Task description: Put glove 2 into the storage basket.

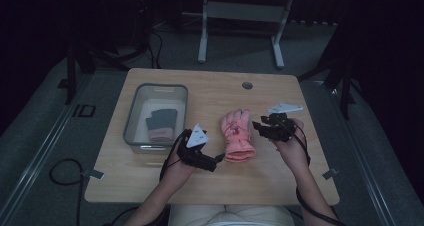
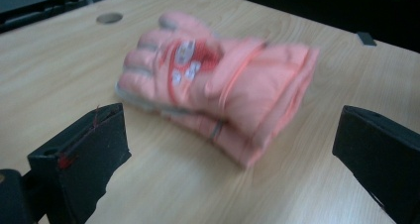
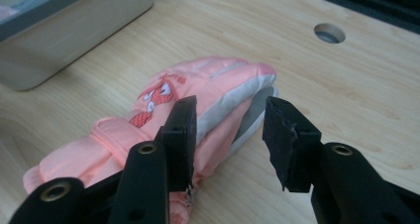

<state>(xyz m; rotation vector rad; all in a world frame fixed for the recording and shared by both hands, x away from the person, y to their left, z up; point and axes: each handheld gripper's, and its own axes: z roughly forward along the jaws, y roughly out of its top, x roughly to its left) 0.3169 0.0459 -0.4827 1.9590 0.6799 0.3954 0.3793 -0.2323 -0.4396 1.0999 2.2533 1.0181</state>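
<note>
The left gripper stands with its jaws spread wide and nothing between them — in the left gripper view the two black pads sit at the far edges of the picture, and the pink glove lies ahead of them on the wood, untouched. The right gripper has its jaws partly apart, and in the right gripper view they frame the grey-edged finger end of the pink glove; no pad presses on the fabric, so the grip is empty.

The glove lies flat near the middle of the wooden table, fingers pointing away from the person, cuff toward them, between the two grippers. It looks like two gloves stacked as a pair. On its back is a red and white printed patch; whether it carries writing cannot be read, since the left gripper view is blurred.

Farther left on the table stands a grey bin — inside it lies a dark glove with a pinkish cuff. A round hole sits near the table's far edge.
</note>
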